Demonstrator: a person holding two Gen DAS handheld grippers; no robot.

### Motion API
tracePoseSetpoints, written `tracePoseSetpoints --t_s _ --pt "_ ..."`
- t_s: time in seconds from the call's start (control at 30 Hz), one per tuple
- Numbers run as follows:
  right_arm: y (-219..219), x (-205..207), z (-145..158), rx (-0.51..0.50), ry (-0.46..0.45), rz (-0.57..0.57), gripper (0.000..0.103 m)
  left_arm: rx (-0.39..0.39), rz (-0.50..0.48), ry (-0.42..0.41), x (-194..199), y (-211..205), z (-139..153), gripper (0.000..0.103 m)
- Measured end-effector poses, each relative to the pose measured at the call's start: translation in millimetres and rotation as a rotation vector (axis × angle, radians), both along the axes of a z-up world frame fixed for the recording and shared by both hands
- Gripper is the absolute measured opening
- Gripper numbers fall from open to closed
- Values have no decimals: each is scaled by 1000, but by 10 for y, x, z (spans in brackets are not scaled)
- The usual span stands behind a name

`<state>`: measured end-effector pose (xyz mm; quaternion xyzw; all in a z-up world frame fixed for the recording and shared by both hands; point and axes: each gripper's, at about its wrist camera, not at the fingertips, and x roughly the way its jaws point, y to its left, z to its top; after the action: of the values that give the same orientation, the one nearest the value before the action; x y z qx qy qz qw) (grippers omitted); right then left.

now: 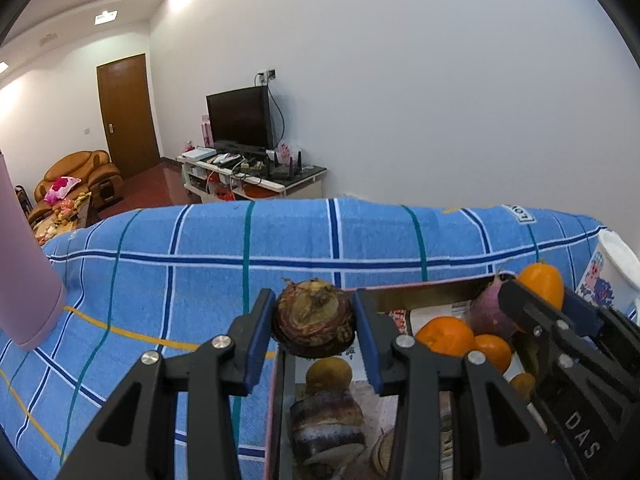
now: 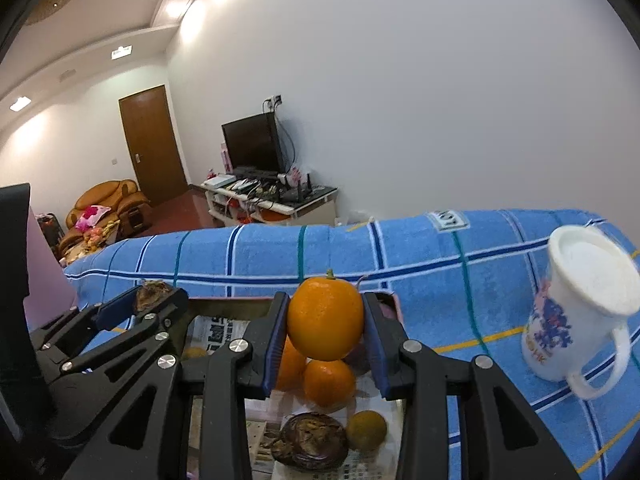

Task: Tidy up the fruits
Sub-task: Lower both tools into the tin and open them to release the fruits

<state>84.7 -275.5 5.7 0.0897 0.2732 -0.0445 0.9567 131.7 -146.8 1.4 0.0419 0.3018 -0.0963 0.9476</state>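
1. Left wrist view: the left gripper (image 1: 314, 320) is nearest, its black arms reaching forward and tilted downward, blue pads clamped on both sides of a taro (image 1: 314, 322).
2. The taro is round, brown and scaly with a rough, fibrous top. It hangs above the near-left edge of the box (image 1: 424, 292).
3. The box sits on a blue checked cloth (image 1: 200, 264) and is lined with newspaper. Inside lie a second taro (image 1: 326, 426), a small brown fruit (image 1: 329, 372) and two oranges (image 1: 446, 336) beside a purple root (image 1: 488, 314).
4. At the right, the right gripper (image 1: 536, 300) pinches an orange (image 1: 541, 282) over the box's far corner.
5. A pink cylinder (image 1: 24, 264) stands at the left edge.
6. Right wrist view: the right gripper (image 2: 325, 320) points forward and down, pads pressed on a smooth, bright orange (image 2: 325, 318) with a short green stem, held above the box (image 2: 224, 304).
7. Below it rest two oranges (image 2: 329, 382), a taro (image 2: 314, 440) and a brown fruit (image 2: 366, 430).
8. At the left, the left gripper (image 2: 154, 300) grips its taro (image 2: 154, 294).
9. A white mug (image 2: 576, 312) stands on the cloth (image 2: 440, 264) to the right.
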Motion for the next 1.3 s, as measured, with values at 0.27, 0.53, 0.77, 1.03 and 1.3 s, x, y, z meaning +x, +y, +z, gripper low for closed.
tracePoseSetpoints --t_s 0.27,0.53,0.77,1.03,1.3 --pt "55 119 -105 -8 65 31 38 22 3 26 18 -26 -77 42" --pt "147 189 -203 -11 114 71 38 47 -1 42 41 -52 -120 41" --pt "145 207 -210 -13 119 73 38 60 -13 38 29 -90 -119 41" --pt "162 224 -208 -48 115 59 38 69 -11 36 5 -83 -103 41" --pt "154 281 -224 -38 111 58 38 90 -5 36 2 -173 -105 42"
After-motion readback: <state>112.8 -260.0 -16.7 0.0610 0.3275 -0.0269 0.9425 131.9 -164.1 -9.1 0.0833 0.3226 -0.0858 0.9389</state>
